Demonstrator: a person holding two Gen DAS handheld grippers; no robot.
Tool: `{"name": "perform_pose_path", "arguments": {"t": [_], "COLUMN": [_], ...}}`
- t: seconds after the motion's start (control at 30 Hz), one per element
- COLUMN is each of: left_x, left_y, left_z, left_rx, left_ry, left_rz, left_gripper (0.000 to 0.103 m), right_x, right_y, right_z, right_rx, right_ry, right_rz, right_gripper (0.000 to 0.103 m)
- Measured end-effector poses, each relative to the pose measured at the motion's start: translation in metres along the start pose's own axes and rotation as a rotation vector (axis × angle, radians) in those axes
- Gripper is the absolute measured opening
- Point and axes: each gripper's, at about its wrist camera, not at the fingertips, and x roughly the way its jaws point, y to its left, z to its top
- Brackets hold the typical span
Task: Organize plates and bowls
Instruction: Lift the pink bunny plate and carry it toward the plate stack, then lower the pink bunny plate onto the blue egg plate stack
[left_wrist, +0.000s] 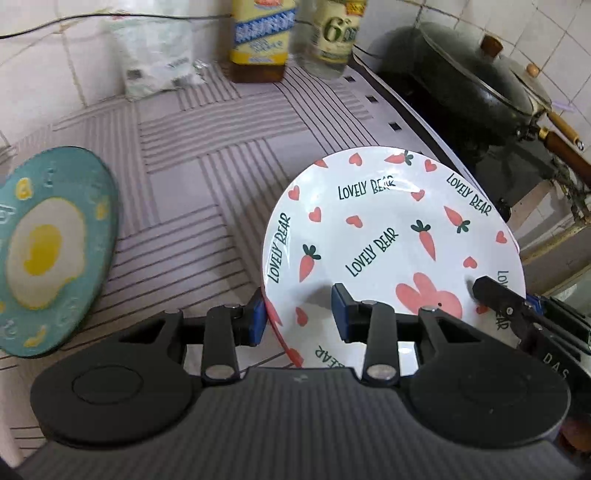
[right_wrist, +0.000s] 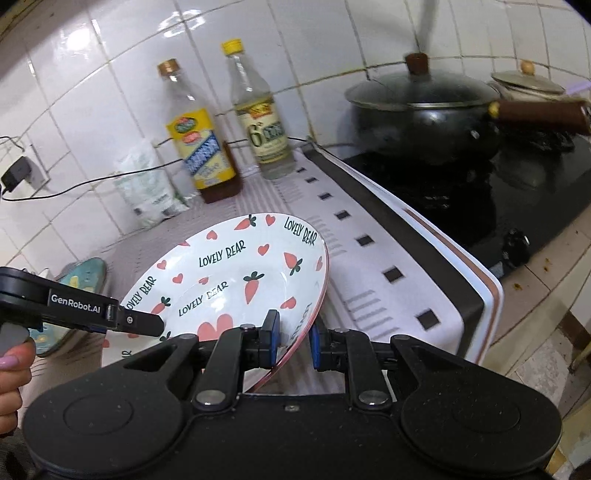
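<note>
Clearly both grippers share one load: the left gripper (left_wrist: 298, 314) and the right gripper (right_wrist: 293, 341) each pinch the near rim of the white "Lovely Bear" plate (left_wrist: 391, 236), jaws narrowed onto it, one pad above and one below. It hangs tilted over the striped counter mat (left_wrist: 207, 155), apart from the teal egg plate (left_wrist: 55, 243) (probably where it should stack). To do this well, keep both grips level with each other, so the rim does not twist or slip. Both grippers slant steeply downward; a hand (right_wrist: 11, 373) grips the left gripper's handle.
</note>
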Motion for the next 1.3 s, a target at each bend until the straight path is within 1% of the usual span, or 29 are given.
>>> {"name": "perform_pose_path", "arguments": {"t": [0.23, 0.4, 0.47, 0.57, 0.67, 0.77, 0.9, 1.1, 1.23, 1.3], "left_x": [-0.042, -0.073, -0.085, -0.099, -0.112, -0.121, -0.132, -0.138, -0.137, -0.137], "left_y": [0.030, 0.056, 0.066, 0.083, 0.099, 0.116, 0.140, 0.169, 0.181, 0.186], "left_z": [-0.002, -0.003, -0.008, -0.013, -0.019, -0.023, -0.025, -0.026, -0.025, -0.028], "left_rx": [-0.023, -0.052, -0.049, -0.065, -0.091, -0.118, -0.174, -0.233, -0.237, -0.238], "left_ry": [-0.051, -0.082, -0.107, -0.143, -0.170, -0.182, -0.186, -0.193, -0.213, -0.213], "left_rz": [0.060, 0.090, 0.104, 0.103, 0.110, 0.118, 0.121, 0.148, 0.196, 0.202], "left_gripper": [0.034, 0.034, 0.035, 0.035, 0.034, 0.034, 0.035, 0.035, 0.035, 0.035], "right_x": [-0.004, -0.004, -0.006, -0.010, -0.016, -0.016, -0.014, 0.000, 0.016, 0.022], "right_y": [0.038, 0.066, 0.080, 0.099, 0.121, 0.137, 0.162, 0.193, 0.208, 0.214], "right_z": [0.013, 0.020, 0.023, 0.026, 0.029, 0.031, 0.032, 0.036, 0.039, 0.037], "right_rx": [-0.022, -0.059, -0.082, -0.092, -0.130, -0.136, -0.177, -0.224, -0.242, -0.249], "right_ry": [0.009, 0.010, 0.008, 0.008, -0.006, 0.001, 0.006, 0.028, 0.049, 0.051], "right_rz": [0.055, 0.107, 0.127, 0.156, 0.158, 0.192, 0.209, 0.249, 0.281, 0.294], "right_gripper": [0.021, 0.021, 0.021, 0.021, 0.021, 0.021, 0.021, 0.021, 0.021, 0.021]}}
